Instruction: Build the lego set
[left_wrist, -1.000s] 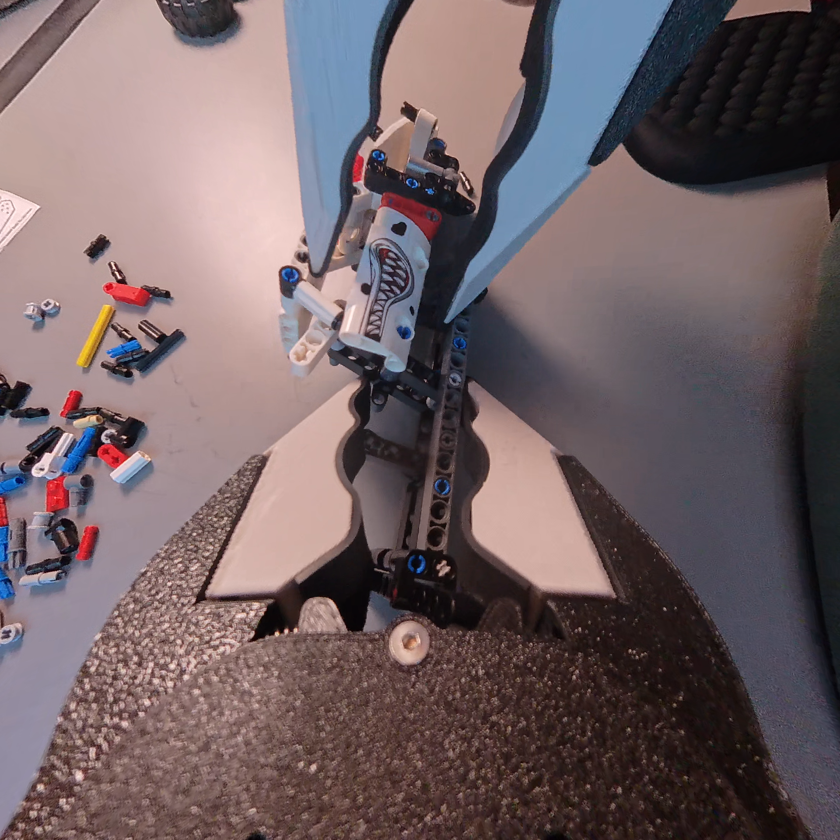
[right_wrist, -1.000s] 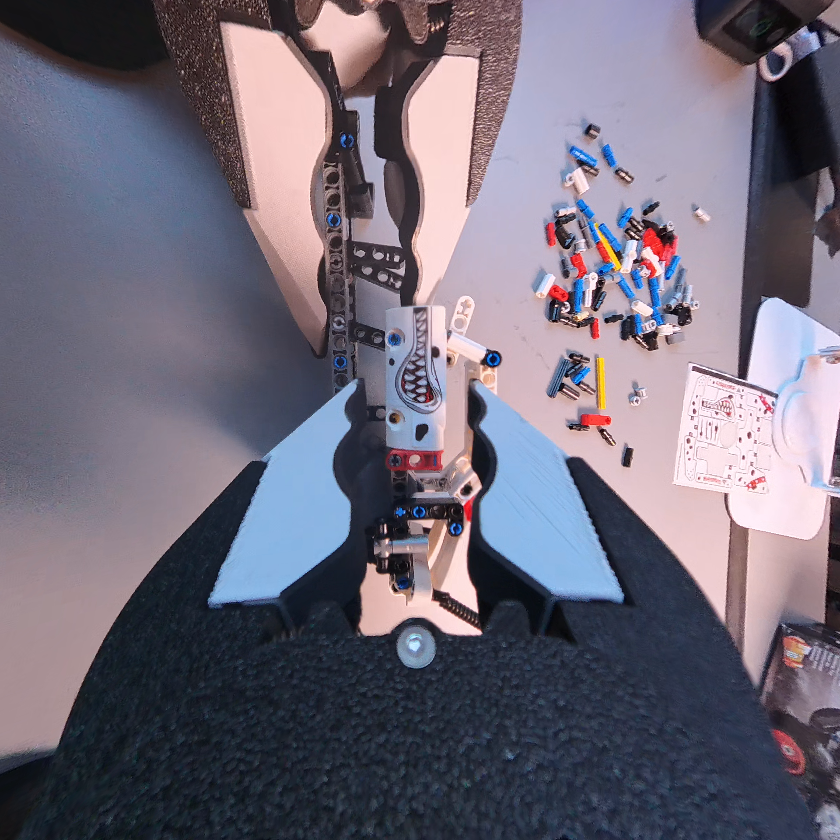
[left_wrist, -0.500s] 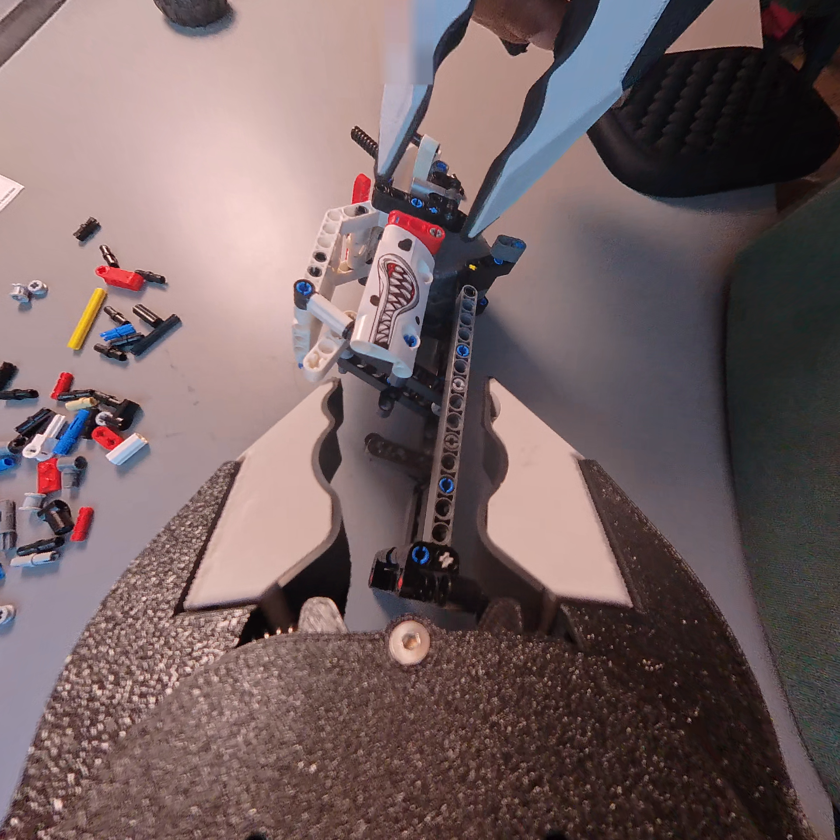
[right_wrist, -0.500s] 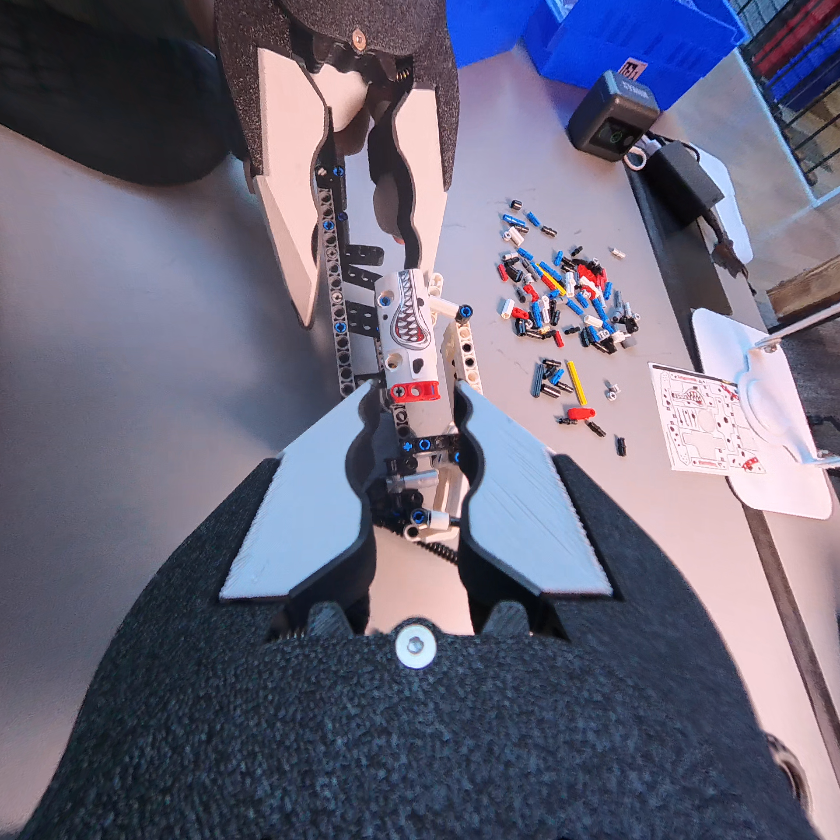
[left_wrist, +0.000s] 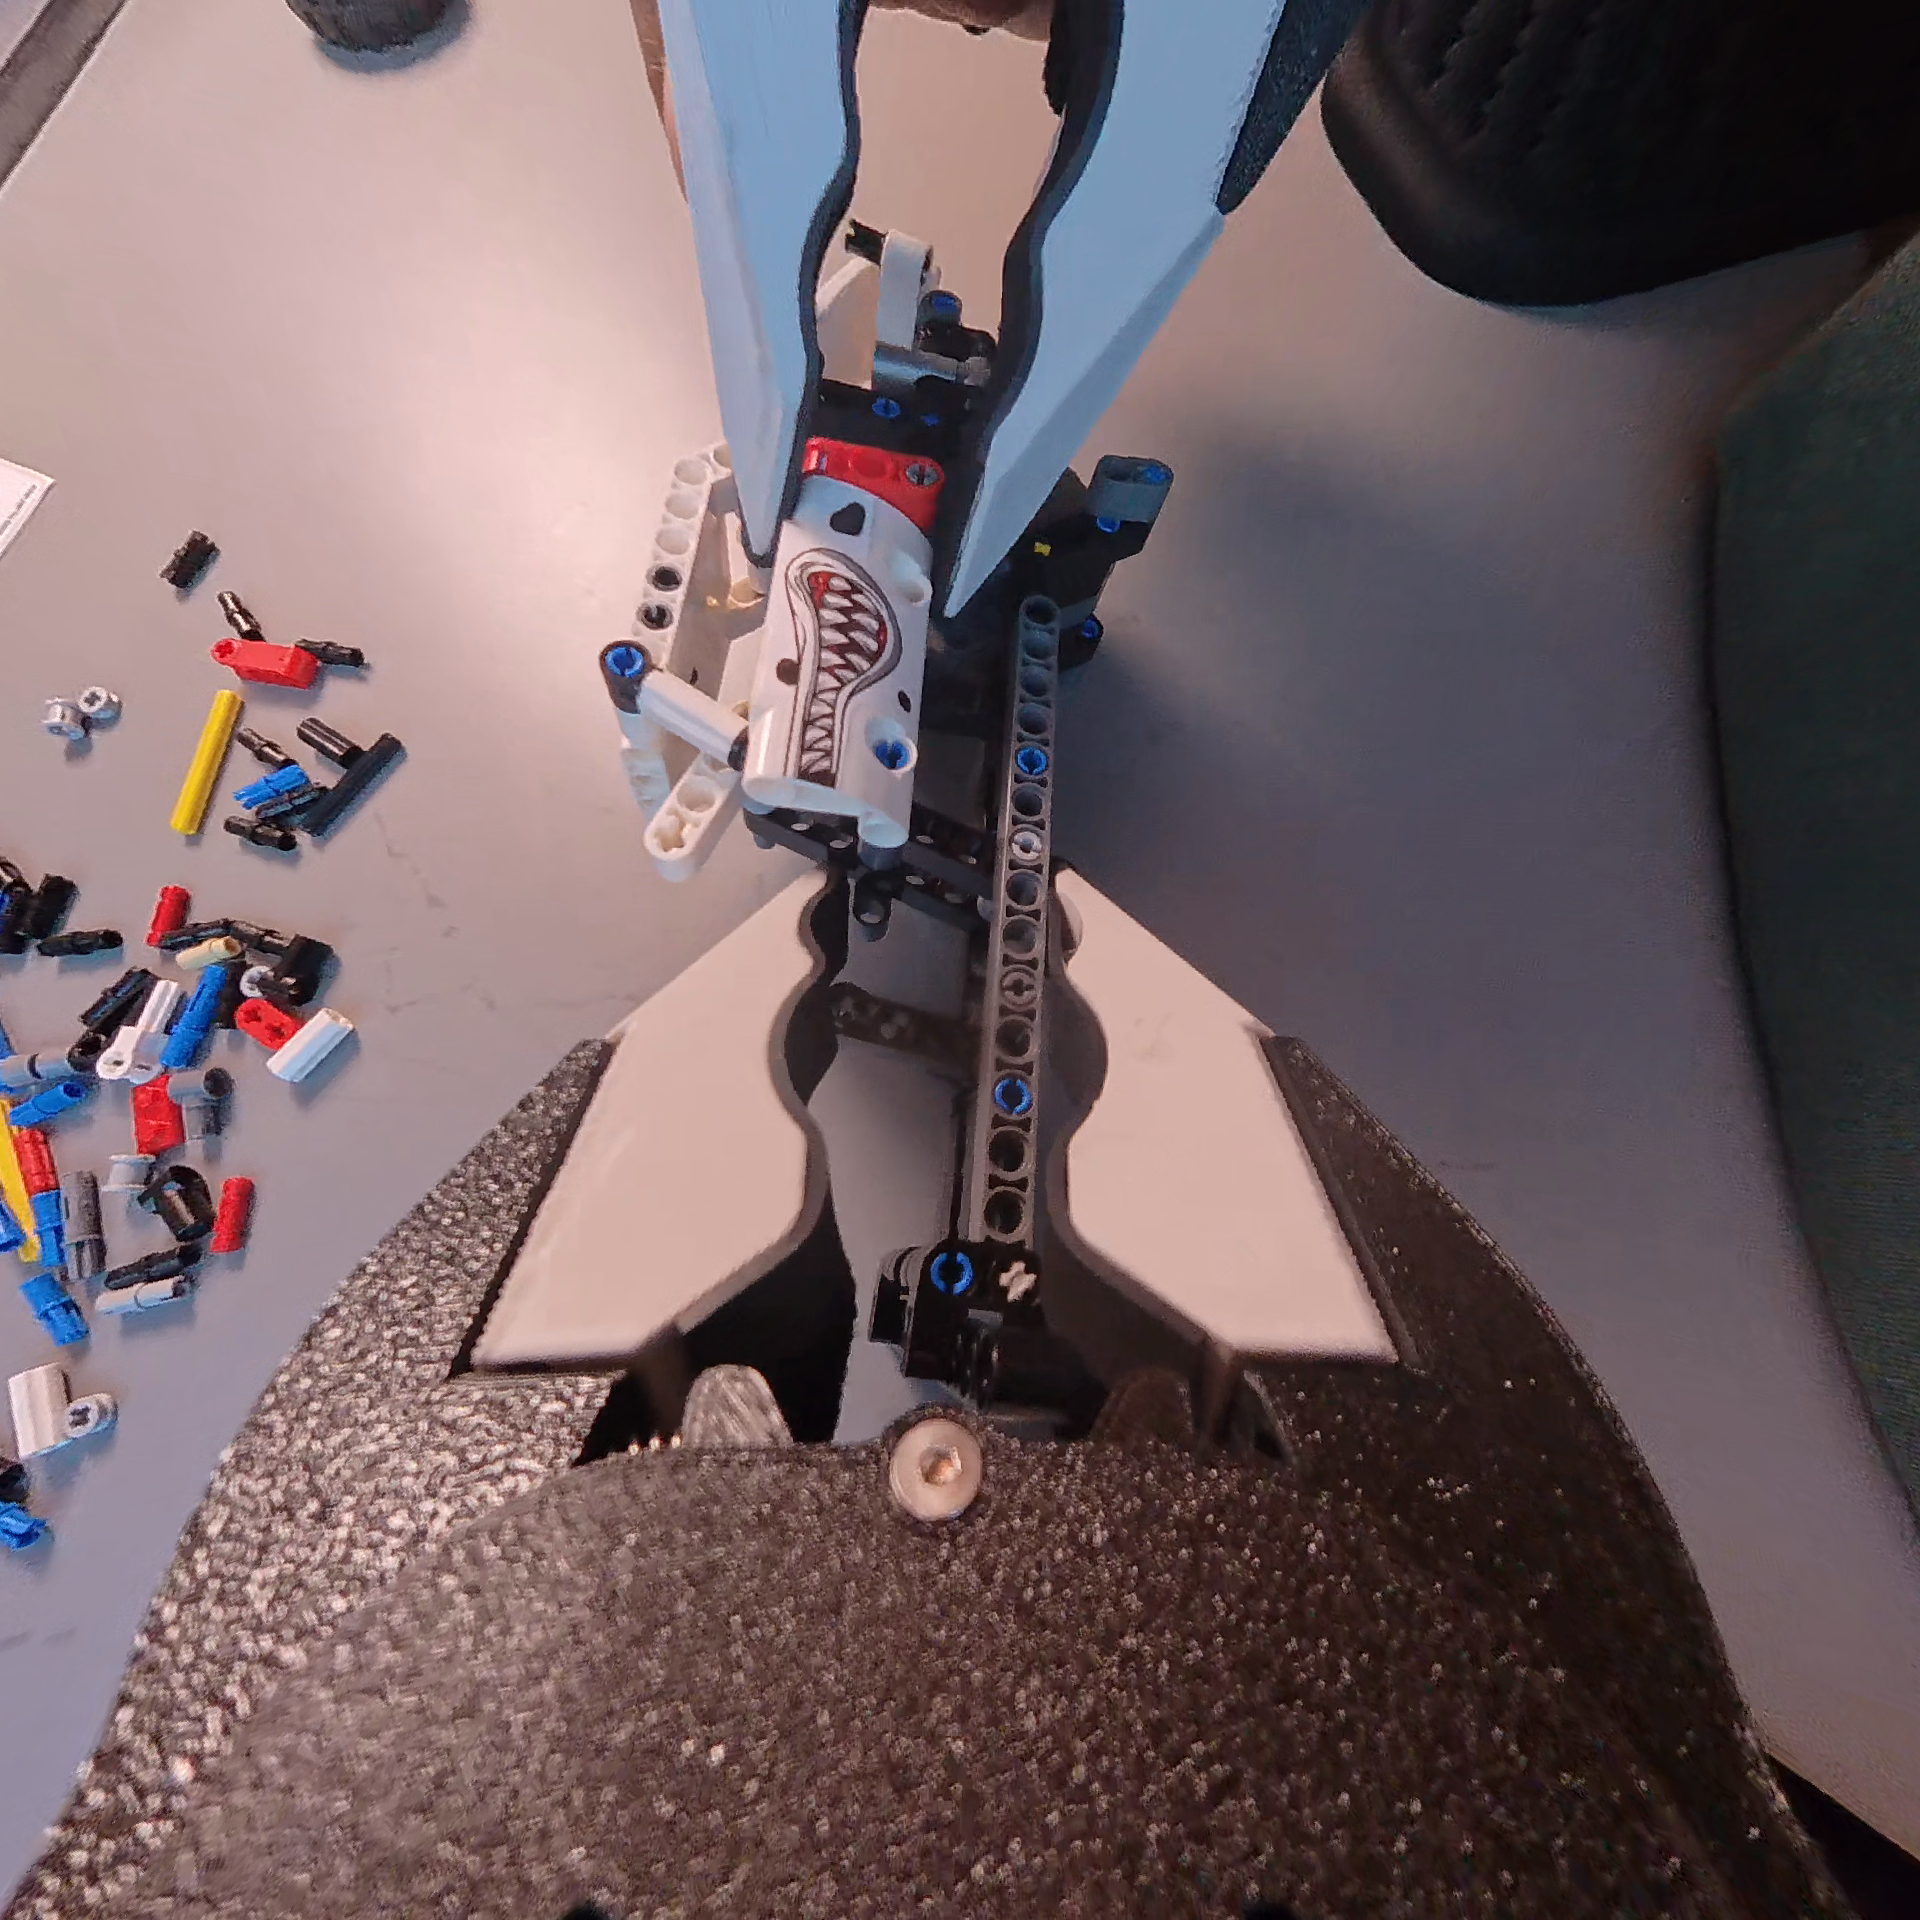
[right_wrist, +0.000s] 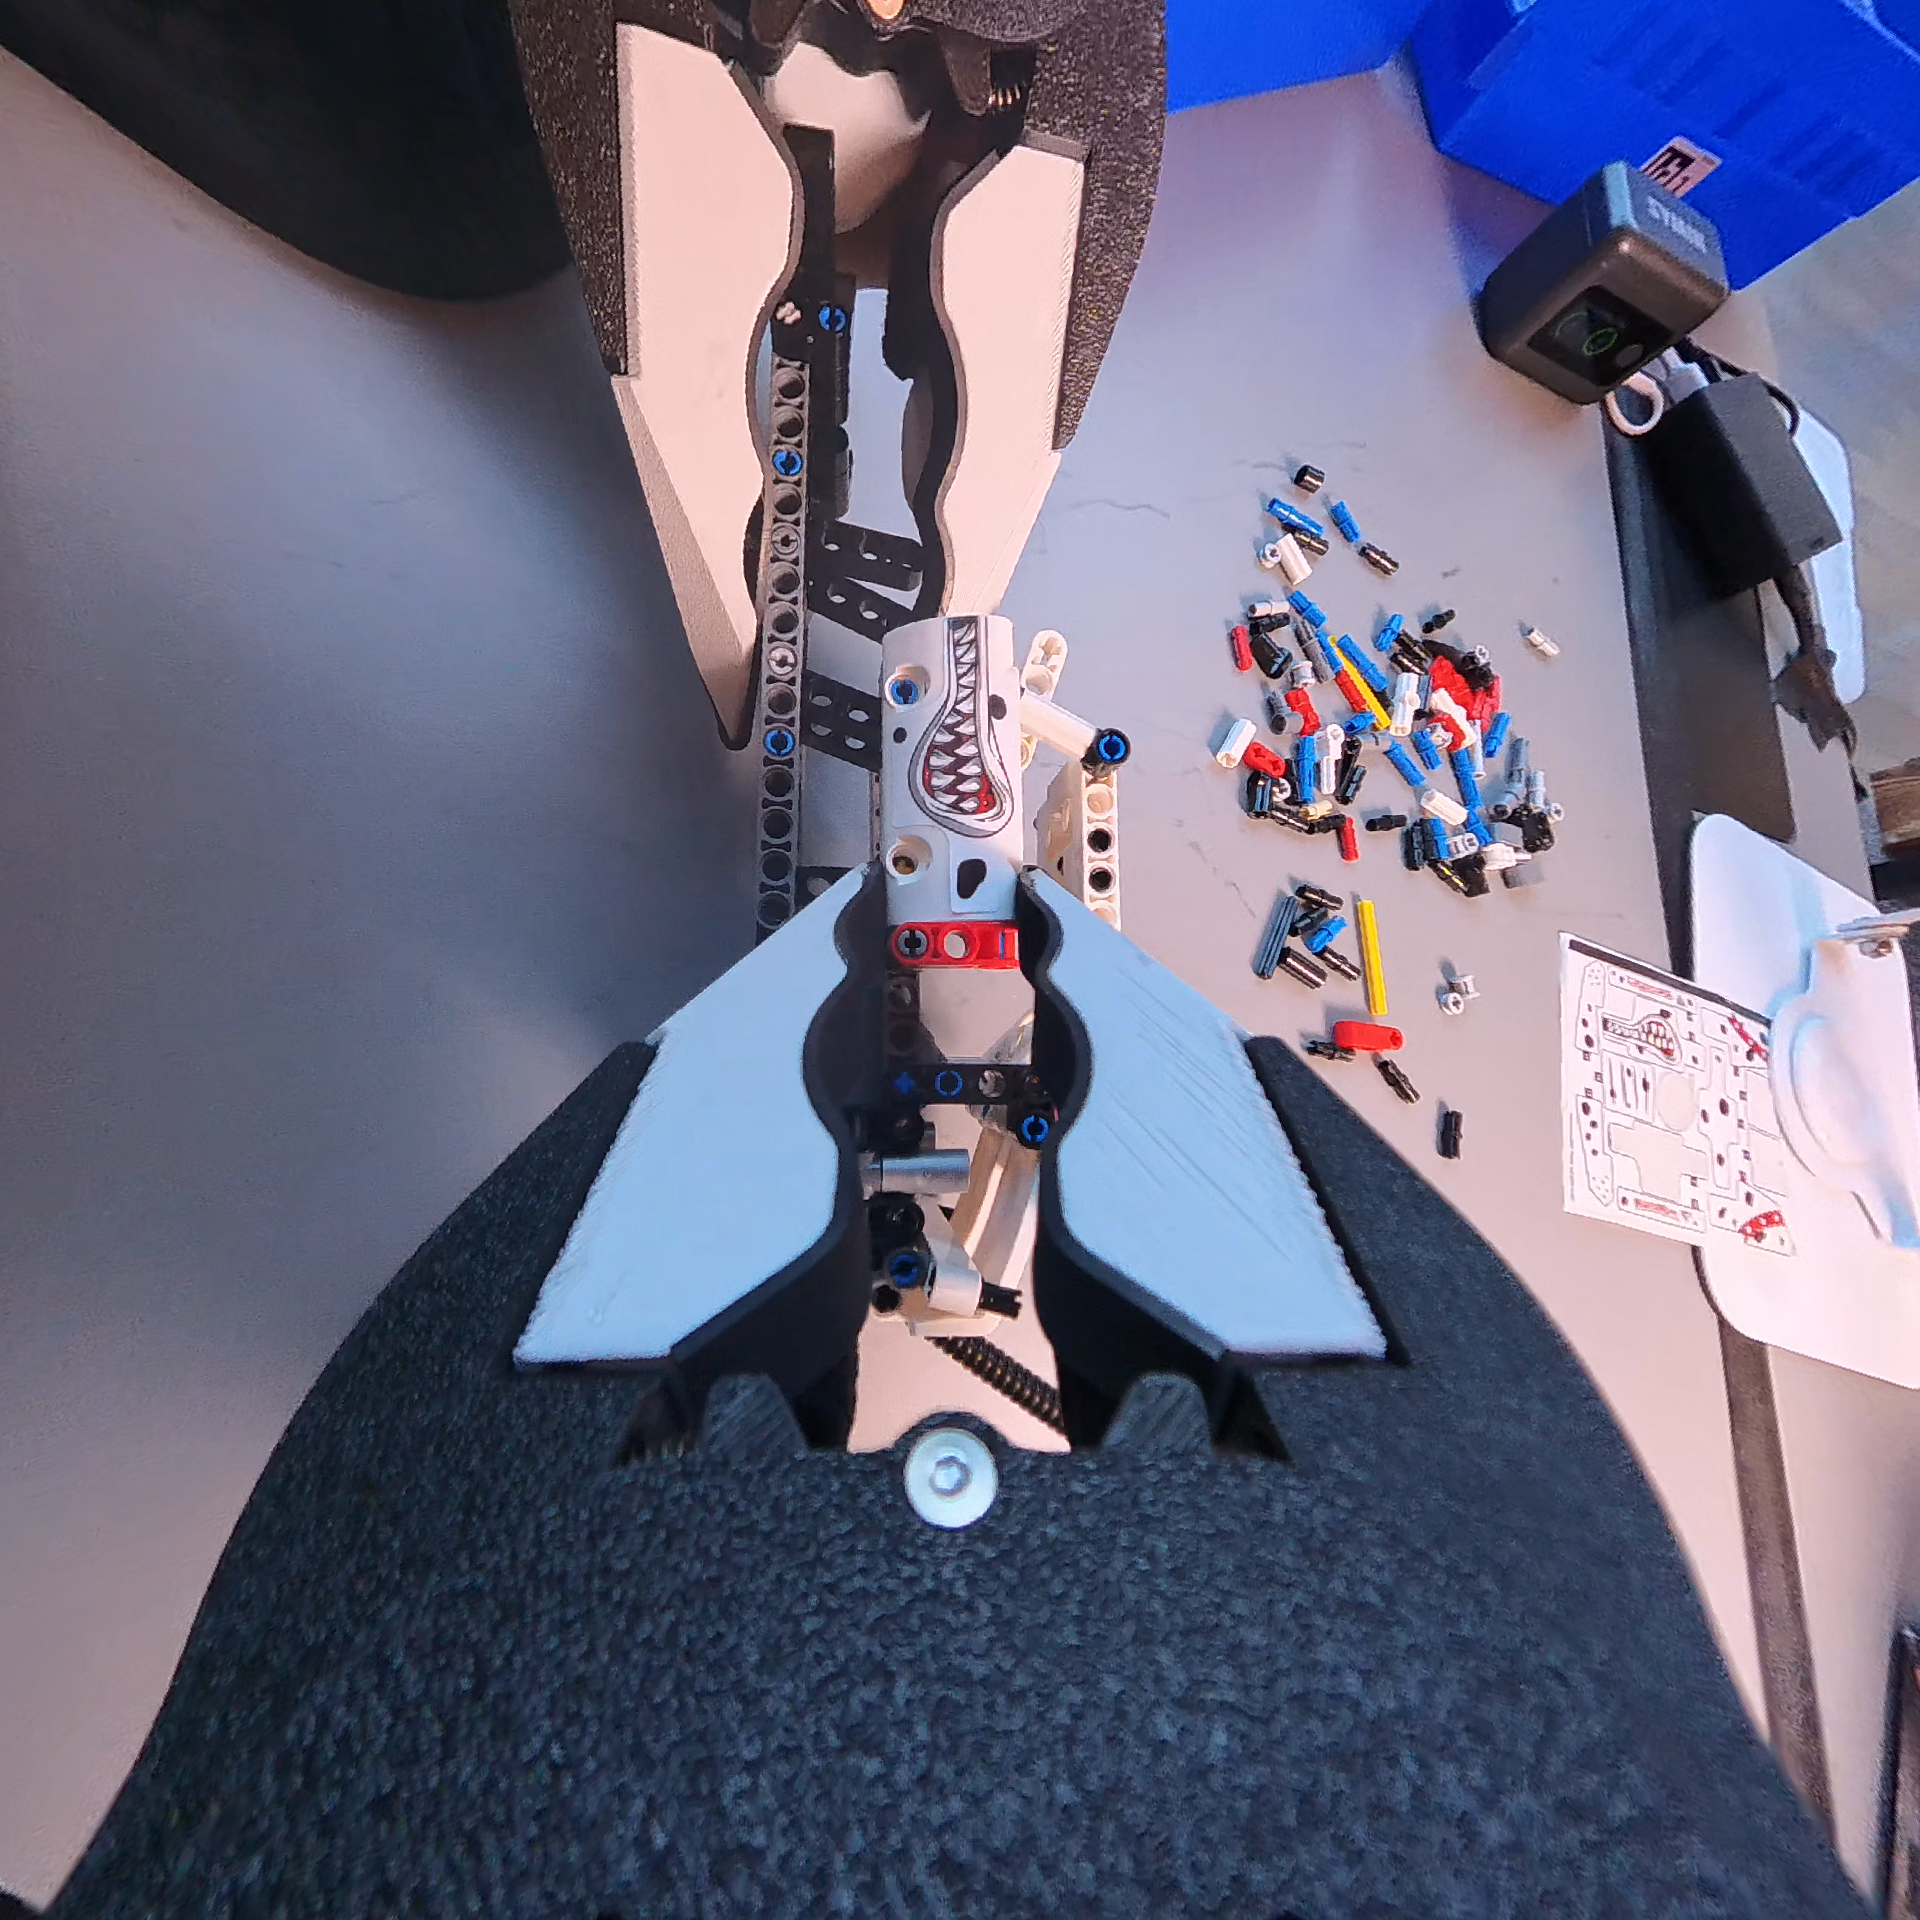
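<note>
loose lego pieces (left_wrist: 156, 1039) lay scattered at the left of the grey bench (left_wrist: 1403, 831). left tool (left_wrist: 940, 914) sat closed on the long grey beam (left_wrist: 1013, 987) of the lego model (left_wrist: 842, 675), holding its near end. further along, right tool (right_wrist: 940, 894) pinched the model's far end at the red piece (right_wrist: 951, 943), beside the white shark-mouth panel (right_wrist: 951, 758). off right, sticker sheet (right_wrist: 1662, 1112) lay flat.
</note>
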